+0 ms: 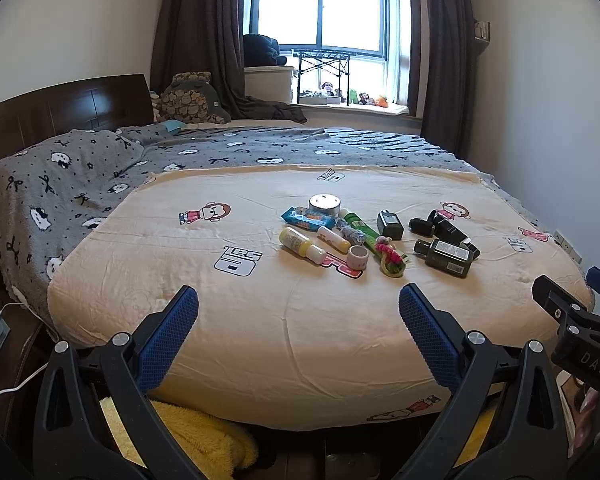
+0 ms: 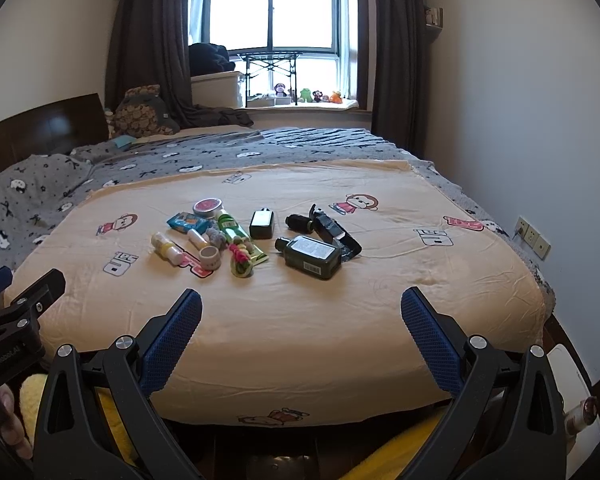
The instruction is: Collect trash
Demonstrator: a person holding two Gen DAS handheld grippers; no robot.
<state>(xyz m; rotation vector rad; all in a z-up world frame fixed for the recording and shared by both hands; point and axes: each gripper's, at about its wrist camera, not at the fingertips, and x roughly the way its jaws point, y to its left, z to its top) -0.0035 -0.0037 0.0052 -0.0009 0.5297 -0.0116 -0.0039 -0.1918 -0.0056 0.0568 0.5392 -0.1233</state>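
Start of collection, nothing grasped. Left gripper (image 1: 299, 302) and right gripper (image 2: 301, 304) at foot of cream cartoon-print bed (image 1: 260, 320), fingers wide apart, empty. Clustered bottles, tubes and wrappers (image 1: 376, 236) mid-mattress, well apart from both. Probably staged together for easy picking.

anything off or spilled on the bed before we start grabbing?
No spill visible. The odd part is the clutter itself: bottles lie on their sides mid-bed, including the dark green bottle and yellow bottle, with a green tube and blue wrapper scattered among them. Both hand-held grippers hang open, short of the pile.
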